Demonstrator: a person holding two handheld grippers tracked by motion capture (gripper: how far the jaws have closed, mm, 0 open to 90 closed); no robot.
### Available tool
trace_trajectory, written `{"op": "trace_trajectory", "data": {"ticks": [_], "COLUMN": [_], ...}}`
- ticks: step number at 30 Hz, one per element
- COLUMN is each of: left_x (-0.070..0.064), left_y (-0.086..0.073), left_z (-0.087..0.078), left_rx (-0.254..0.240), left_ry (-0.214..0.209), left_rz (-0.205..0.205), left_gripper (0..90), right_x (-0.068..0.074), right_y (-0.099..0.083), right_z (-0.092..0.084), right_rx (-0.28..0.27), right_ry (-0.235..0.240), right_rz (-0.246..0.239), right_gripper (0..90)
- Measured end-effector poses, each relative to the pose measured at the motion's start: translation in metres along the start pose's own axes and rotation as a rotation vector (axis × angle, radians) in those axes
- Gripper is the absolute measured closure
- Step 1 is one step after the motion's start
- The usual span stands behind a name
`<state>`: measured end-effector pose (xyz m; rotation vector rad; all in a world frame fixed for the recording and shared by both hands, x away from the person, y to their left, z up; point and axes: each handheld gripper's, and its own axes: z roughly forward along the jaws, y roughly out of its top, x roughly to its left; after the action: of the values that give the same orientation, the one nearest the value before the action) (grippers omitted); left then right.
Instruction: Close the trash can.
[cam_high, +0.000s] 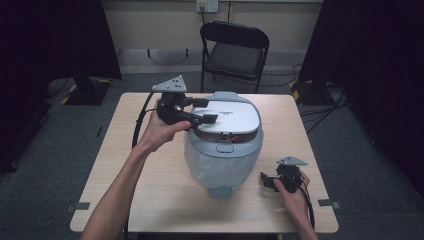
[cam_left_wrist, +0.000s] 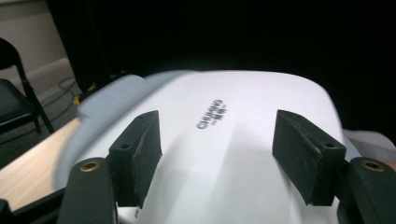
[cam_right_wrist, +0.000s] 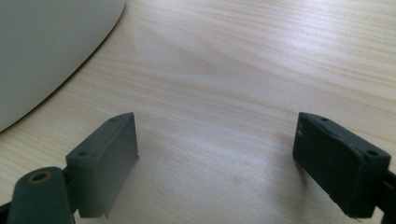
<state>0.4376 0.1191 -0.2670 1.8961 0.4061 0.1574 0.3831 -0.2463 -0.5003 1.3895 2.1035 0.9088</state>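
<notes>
Wooden table (cam_high: 150, 200) carries a white rice cooker (cam_high: 223, 145) at centre; lid (cam_left_wrist: 233, 140) print reads roughly "CHUNNO", blurred. Left gripper (cam_high: 206, 111) over the cooker's lid, jaws wide, empty. Right gripper (cam_high: 268, 181) beside the cooker's base, jaws wide, empty.

pale grey-white rice cooker (cam_high: 223, 145) with dark lettering, light wood-grain table (cam_high: 150, 195), black folding chair (cam_high: 234, 50)

L tool (cam_high: 204, 111) raised, jaws wide apart, R tool (cam_high: 266, 181) low, jaws apart, both hand-held
</notes>
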Motion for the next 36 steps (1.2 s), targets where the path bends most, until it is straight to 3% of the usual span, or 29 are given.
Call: {"op": "trace_trajectory", "data": {"ticks": [6, 9, 10, 15, 20, 25, 26, 27, 28, 30, 36], "left_x": [-0.013, -0.021, -0.026, -0.03, -0.031, -0.033, -0.034, -0.037, -0.042, -0.043, -0.044], "left_y": [-0.005, -0.007, -0.008, -0.007, -0.007, -0.01, -0.01, -0.01, -0.013, -0.014, -0.012], "left_z": [0.006, 0.009, 0.012, 0.014, 0.015, 0.014, 0.014, 0.015, 0.015, 0.015, 0.017], "left_rx": [-0.003, 0.016, 0.026, 0.042, 0.042, 0.032, 0.037, 0.052, 0.036, 0.036, 0.03], "left_ry": [0.006, 0.034, 0.058, 0.075, 0.055, 0.06, 0.064, 0.075, 0.074, 0.071, 0.087], "left_rz": [0.015, 0.034, 0.064, 0.078, 0.079, 0.091, 0.098, 0.133, 0.129, 0.138, 0.111], "left_gripper": [32.2, 29.0, 28.5, 28.5, 28.1, 28.3, 29.0, 29.0, 31.0, 31.0, 30.9], "right_x": [0.0, 0.0, 0.0, 0.0, 0.001, 0.001, 0.001, 0.001, 0.001, 0.001, 0.001], "right_y": [0.0, 0.0, 0.0, 0.0, 0.0, 0.0, 0.0, 0.0, 0.0, 0.0, 0.0], "right_z": [0.0, 0.0, 0.0, 0.0, 0.0, 0.0, 0.0, 0.0, 0.0, 0.0, 0.0], "right_rx": [0.0, -0.001, -0.001, 0.0, 0.0, 0.0, 0.0, 0.0, 0.0, 0.0, 0.0], "right_ry": [0.0, 0.0, 0.0, 0.0, -0.005, -0.005, -0.005, -0.005, -0.006, -0.006, -0.006], "right_rz": [0.002, 0.002, 0.002, 0.002, 0.004, 0.006, 0.005, 0.005, 0.006, 0.006, 0.007], "right_gripper": [12.7, 12.7, 12.7, 12.7, 12.5, 12.5, 12.5, 12.5, 12.5, 12.5, 12.5]}}
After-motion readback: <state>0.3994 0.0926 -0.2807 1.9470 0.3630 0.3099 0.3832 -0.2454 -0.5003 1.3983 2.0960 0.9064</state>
